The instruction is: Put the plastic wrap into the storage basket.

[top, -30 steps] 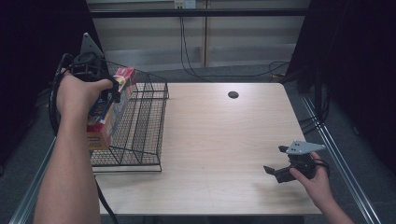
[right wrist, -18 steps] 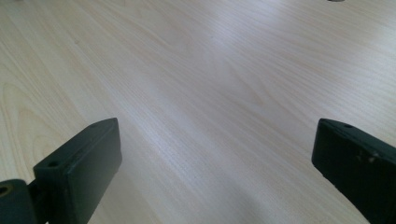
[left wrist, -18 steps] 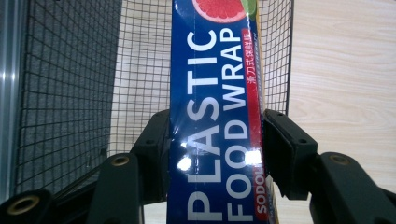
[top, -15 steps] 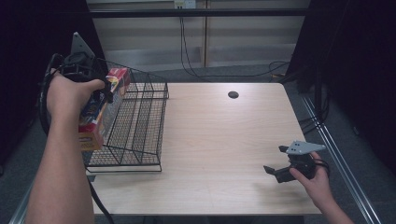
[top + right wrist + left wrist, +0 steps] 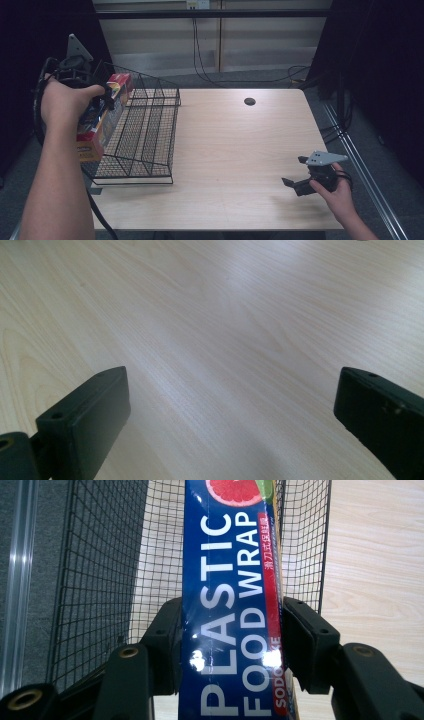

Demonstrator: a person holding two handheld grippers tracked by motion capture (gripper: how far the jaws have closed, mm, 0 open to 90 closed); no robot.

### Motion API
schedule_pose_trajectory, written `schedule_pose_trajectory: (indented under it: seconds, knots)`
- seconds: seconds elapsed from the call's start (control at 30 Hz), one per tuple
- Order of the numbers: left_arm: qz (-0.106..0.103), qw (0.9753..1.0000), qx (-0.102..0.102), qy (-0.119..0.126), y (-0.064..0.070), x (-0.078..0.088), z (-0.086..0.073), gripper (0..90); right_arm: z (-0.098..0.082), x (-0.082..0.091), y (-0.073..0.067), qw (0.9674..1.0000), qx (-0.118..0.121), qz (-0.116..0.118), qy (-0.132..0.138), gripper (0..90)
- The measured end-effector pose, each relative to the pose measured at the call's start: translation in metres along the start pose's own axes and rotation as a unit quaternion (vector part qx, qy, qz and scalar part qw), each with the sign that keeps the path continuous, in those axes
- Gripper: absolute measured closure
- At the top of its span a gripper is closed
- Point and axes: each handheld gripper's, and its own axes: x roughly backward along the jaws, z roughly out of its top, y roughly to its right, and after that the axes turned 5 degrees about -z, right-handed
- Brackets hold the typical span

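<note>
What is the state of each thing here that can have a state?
Left hand-held gripper: shut on the wrap box.
Wrap box: closed, held in the air above the left edge of the rack.
Rack: standing on the table, nothing seen inside.
Right hand-held gripper: open, holding nothing, low over the table.

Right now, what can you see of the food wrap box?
The box is long and narrow, looks like glossy cardboard: blue face with white "PLASTIC FOOD WRAP", a red strip, a grapefruit picture at one end. The left tool is shut on its long sides. It hangs tilted over the left edge of the wire rack, above the mesh.
</note>
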Motion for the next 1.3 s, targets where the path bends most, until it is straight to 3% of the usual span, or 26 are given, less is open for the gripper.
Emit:
schedule_pose_trajectory:
  seconds: [0.37,0.83,1.3]
  knots:
    - [0.007,0.9999,0.01,0.01,-0.011,0.006,-0.003,47.2,0.001,-0.002,-0.002,1.0,0.002,-0.002,-0.001,1.6]
    - [0.021,0.9991,0.033,0.015,-0.026,-0.017,-0.004,47.1,0.001,-0.004,-0.002,1.0,0.003,-0.002,-0.001,1.6]
    - [0.023,0.9993,0.029,0.007,-0.027,-0.034,0.001,46.9,0.0,-0.003,-0.001,1.0,0.0,-0.004,-0.003,1.6]
